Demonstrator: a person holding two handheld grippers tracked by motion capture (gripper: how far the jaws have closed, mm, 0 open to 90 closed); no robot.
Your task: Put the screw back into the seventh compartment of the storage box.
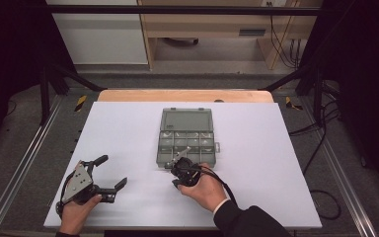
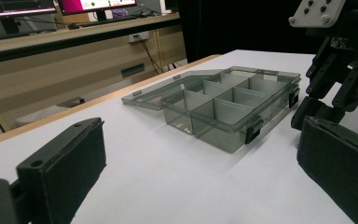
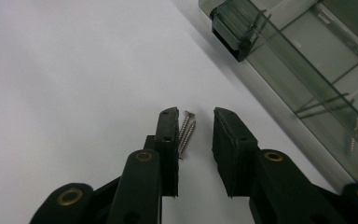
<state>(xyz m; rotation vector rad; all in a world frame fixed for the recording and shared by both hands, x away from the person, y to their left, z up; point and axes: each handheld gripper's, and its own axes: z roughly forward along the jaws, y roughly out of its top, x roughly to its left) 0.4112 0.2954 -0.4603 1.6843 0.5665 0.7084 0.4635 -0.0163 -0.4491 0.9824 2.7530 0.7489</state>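
Right gripper view — fingers (image 3: pixel 168 135) astride screws (image 3: pixel 186 132), seemingly.

Colours: table (image 1: pixel 128 128) top plain white, far edge light wood. Compartment box (image 1: pixel 185 137) smoky grey, see-through, with darker latches. Screws (image 3: pixel 186 132) silvery metal. Left tongs (image 1: pixel 109 174) black with a grey plate on top; right tongs (image 3: pixel 195 135) black, brass-coloured rivets. Sleeve (image 1: pixel 249 222) black, white cuff.
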